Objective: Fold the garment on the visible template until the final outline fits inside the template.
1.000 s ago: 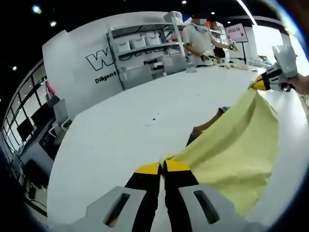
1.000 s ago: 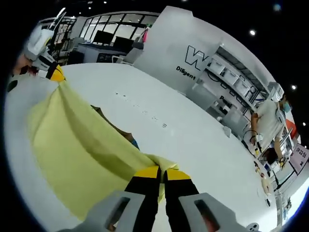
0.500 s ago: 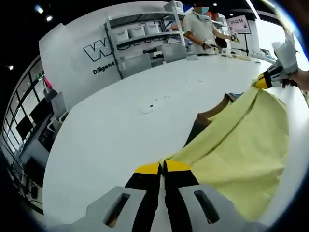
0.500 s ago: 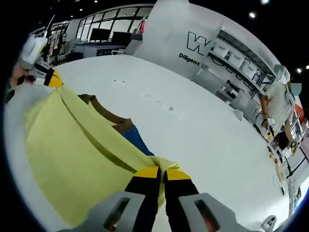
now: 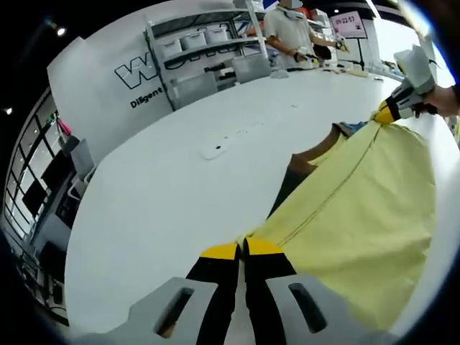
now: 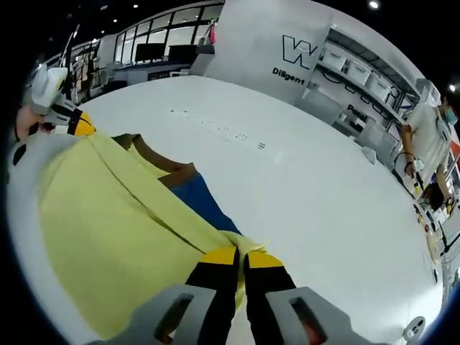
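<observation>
A pale yellow garment [image 5: 359,208] hangs stretched between the two grippers above a white table [image 5: 172,187]. My left gripper [image 5: 241,249] is shut on one corner of its edge. In the right gripper view my right gripper [image 6: 242,254] is shut on the opposite corner of the yellow garment [image 6: 108,230]. The right gripper [image 5: 388,113] enters the left gripper view from the right; the left gripper [image 6: 75,123] enters the right gripper view from the left. A brown panel [image 6: 162,167] and a blue panel [image 6: 205,205] lie on the table beyond the cloth; the brown panel [image 5: 298,172] is half hidden.
The white table [image 6: 302,187] stretches wide behind the cloth, with small dark marks [image 6: 230,135] on it. A white wall with lettering [image 5: 140,75] and shelves [image 5: 208,50] stand at the back. A person [image 5: 287,36] works at the far table edge; another person [image 6: 424,136] stands at right.
Both grippers have lowered and tilted toward the table while holding the garment. More of the brown and blue panels shows beyond the cloth's top edge. Both grips are unchanged.
</observation>
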